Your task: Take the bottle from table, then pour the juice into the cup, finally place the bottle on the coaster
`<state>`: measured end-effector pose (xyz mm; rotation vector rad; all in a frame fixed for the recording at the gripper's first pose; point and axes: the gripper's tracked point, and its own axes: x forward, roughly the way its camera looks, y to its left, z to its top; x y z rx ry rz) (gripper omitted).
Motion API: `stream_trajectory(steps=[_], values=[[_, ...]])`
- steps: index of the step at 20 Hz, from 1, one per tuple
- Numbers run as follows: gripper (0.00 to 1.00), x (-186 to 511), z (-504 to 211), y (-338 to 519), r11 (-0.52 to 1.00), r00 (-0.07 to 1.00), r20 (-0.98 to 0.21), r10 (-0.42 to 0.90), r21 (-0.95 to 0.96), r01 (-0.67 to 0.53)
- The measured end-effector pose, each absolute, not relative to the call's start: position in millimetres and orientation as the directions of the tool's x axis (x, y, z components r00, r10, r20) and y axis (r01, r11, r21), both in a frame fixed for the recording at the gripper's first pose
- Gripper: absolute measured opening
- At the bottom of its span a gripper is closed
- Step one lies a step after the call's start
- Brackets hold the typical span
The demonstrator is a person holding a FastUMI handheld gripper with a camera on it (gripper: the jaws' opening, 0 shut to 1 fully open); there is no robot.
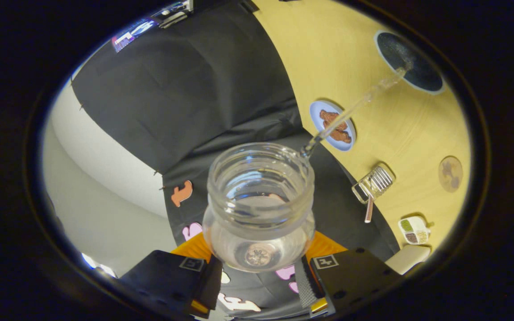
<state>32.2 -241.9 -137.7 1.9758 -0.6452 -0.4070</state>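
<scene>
A clear bottle (259,209) with a wide open mouth sits between my fingers, tilted over on its side relative to the table, and my gripper (259,261) is shut on its body. A thin clear stream of liquid (355,107) leaves the bottle's lip and runs across to a dark round cup (408,62) with a pale rim on the yellow table (341,49). Some liquid still lies in the bottle. A round brown coaster (450,174) lies on the table beyond the cup's side.
On the table also stand a blue plate with brown food (333,125), a small wire rack with a striped handle (373,185), a white compartment dish with green and brown fillings (414,229) and a white block (408,258). The black cloth wall hangs behind the bottle.
</scene>
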Motion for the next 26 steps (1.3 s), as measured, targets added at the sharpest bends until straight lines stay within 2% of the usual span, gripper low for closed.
stream_trajectory(steps=[21,26], values=[[0.73,31,-117,-240,-0.445,0.812,0.007,-0.583,0.834,-0.326],[0.73,35,-119,-233,-0.424,0.824,-0.001,-0.567,0.858,-0.291]])
